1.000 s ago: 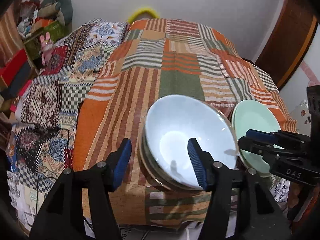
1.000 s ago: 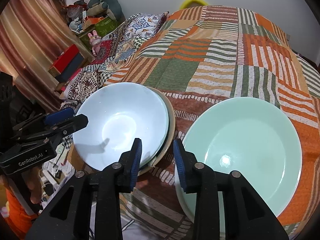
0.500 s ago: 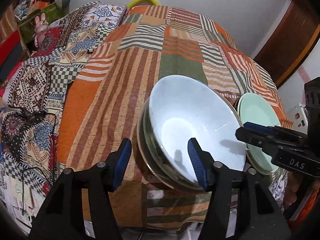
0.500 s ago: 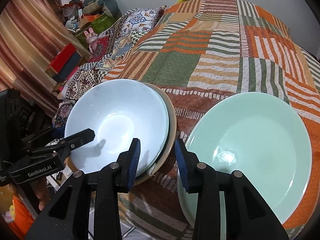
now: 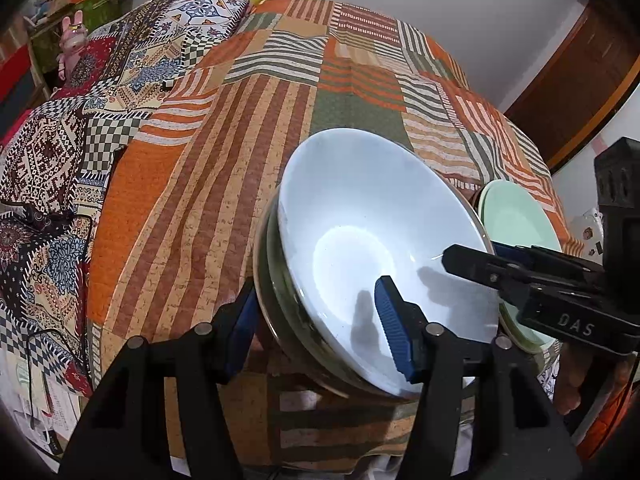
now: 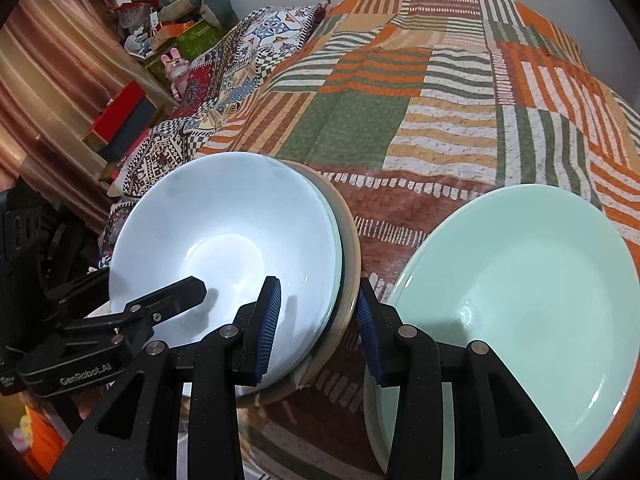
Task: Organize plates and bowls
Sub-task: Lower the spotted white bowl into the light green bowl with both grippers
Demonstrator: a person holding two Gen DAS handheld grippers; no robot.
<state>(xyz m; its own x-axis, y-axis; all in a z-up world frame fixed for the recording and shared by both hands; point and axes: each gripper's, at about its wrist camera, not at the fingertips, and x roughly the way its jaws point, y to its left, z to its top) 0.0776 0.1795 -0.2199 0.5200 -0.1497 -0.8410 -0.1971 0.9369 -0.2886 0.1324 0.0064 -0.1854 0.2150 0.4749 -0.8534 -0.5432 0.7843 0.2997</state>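
Bowls (image 5: pixel 360 240) sit stacked beside a green plate (image 6: pixel 520 300); the left gripper (image 5: pixel 316 332) and right gripper (image 6: pixel 316 328), just widening, straddle the stack's rims, unclenched.

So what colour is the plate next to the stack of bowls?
Pale mint green plate, clearest in the right wrist view.
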